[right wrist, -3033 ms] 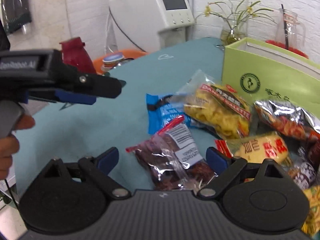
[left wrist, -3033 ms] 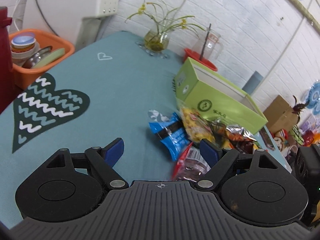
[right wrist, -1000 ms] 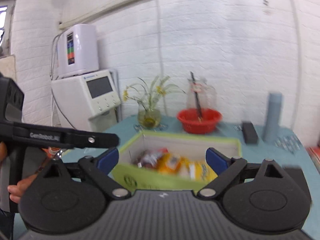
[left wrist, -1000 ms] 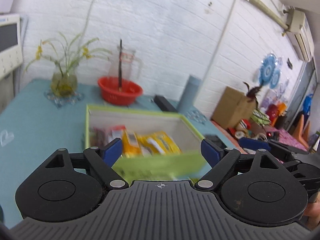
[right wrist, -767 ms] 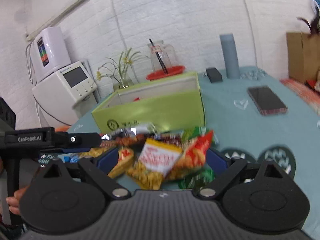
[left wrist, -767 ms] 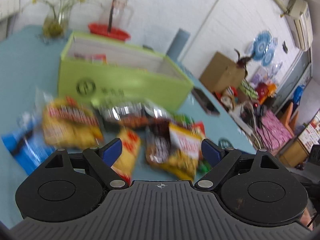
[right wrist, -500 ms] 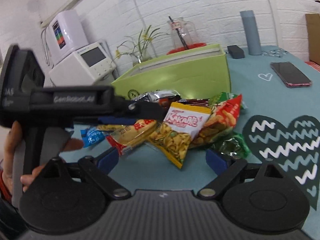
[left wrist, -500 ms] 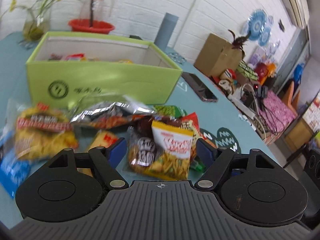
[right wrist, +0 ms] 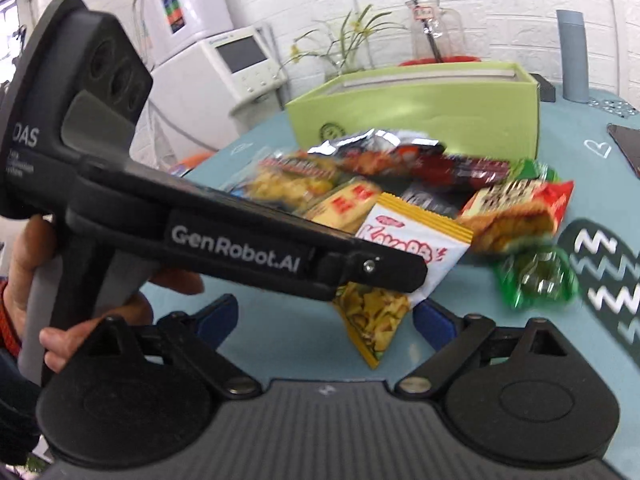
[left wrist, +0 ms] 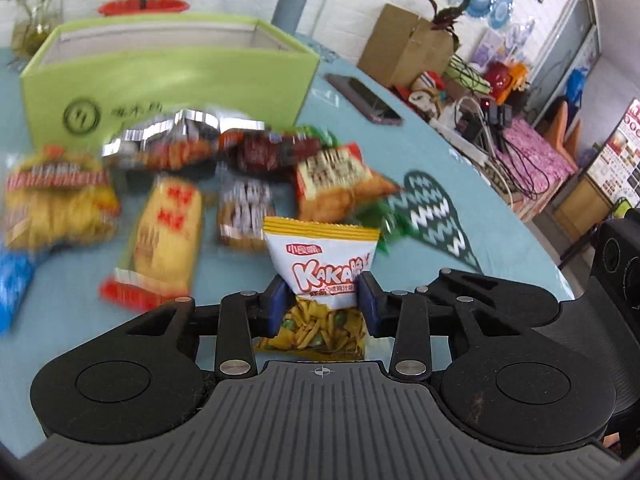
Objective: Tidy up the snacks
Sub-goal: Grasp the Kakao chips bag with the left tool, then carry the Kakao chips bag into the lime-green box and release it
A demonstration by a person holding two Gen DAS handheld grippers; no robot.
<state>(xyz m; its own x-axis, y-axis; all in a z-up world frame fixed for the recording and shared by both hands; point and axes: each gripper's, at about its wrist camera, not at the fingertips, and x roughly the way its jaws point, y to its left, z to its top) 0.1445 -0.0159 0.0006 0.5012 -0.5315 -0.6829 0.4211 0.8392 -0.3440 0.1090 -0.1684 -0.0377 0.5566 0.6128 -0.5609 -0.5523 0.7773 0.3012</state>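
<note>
Kakaa snack bag [left wrist: 320, 268] between closing left jaws

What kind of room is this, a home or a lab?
Probably a lived-in home or small shop back room, not a lab: a heart-patterned tablecloth, flowers in a glass vase, a countertop water dispenser, and cluttered boxes along the white brick wall.

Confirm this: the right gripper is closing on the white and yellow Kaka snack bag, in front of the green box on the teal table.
One thing is wrong: it is the left gripper, not the right, whose jaws are closing on the Kaka snack bag, as the left wrist view shows. The right gripper stands open with nothing between its fingers. The bag is indeed in front of the green box on the teal table.
</note>
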